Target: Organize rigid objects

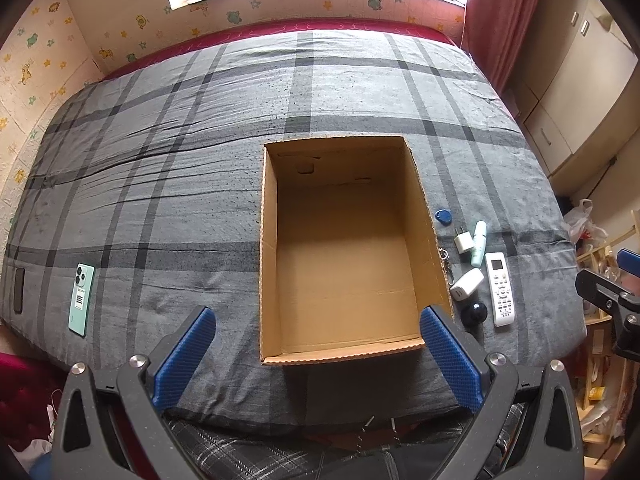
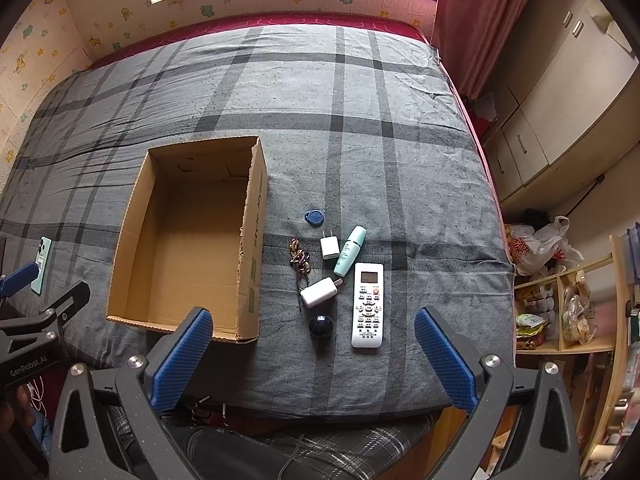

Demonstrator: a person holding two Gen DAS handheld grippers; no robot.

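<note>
Bed (image 2: 360,120) | one box (image 2: 256,240); two chargers (image 2: 319,291); one remote (image 2: 369,305) | both grippers' jaws wide, holding nothing

The box wall (image 1: 434,236) hides most of the keychain (image 1: 447,264); remote (image 2: 368,305) labels unreadable.

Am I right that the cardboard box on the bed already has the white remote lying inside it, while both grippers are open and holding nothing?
Not quite: the cardboard box is empty. The white remote lies on the bedspread to the box's right, among the other small items, as the right wrist view shows. The rest holds: the left gripper and right gripper are both open and holding nothing.
</note>
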